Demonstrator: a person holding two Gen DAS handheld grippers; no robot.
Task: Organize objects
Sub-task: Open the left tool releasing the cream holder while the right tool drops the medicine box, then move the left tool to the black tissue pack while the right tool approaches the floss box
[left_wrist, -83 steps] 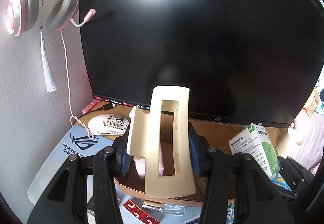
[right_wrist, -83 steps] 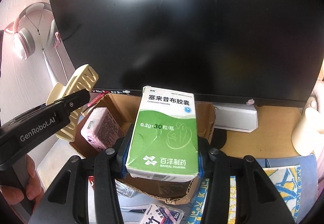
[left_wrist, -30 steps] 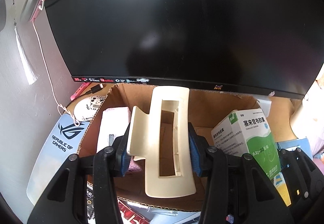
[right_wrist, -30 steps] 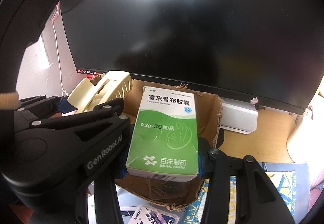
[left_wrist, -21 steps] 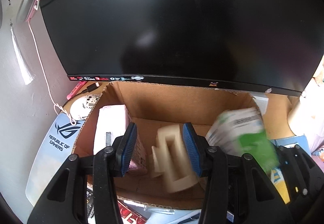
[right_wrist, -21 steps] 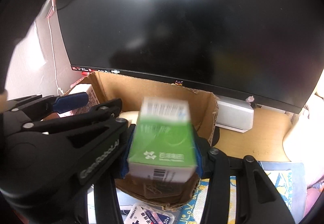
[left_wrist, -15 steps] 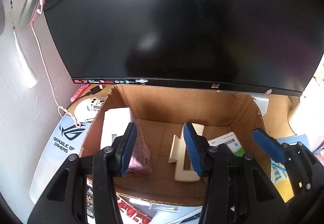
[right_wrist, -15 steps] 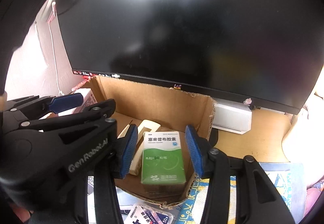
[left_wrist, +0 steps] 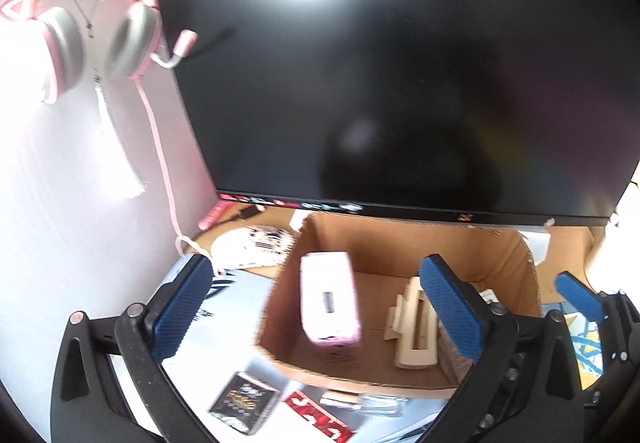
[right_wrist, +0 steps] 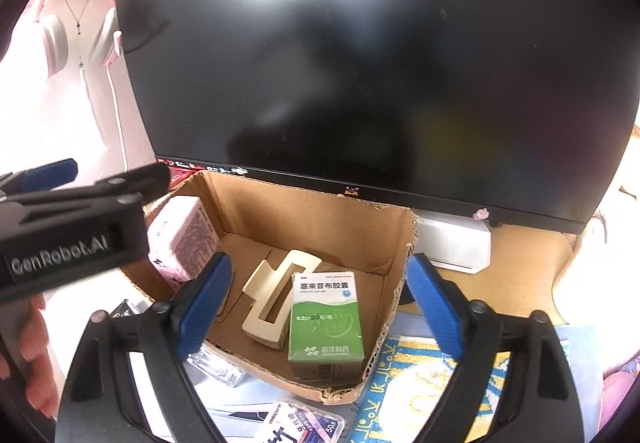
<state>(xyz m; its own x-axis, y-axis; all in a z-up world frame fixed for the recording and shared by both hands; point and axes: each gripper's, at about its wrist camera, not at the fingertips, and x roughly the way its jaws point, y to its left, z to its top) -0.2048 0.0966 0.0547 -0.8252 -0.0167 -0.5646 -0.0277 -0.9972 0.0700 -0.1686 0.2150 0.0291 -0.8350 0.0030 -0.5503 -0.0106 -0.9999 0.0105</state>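
Left gripper (left_wrist: 316, 307) opening, empty, right gripper (right_wrist: 318, 299) opening, empty

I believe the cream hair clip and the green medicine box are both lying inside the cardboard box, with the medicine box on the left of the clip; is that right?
Not quite: in the right wrist view the green medicine box lies to the right of the cream hair clip. Both are inside the cardboard box.

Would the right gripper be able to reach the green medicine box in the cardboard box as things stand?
Probably yes: the right gripper, jaws opening and empty, hangs right above the green medicine box, which lies face-up in the open-topped cardboard box beside the hair claw clip.
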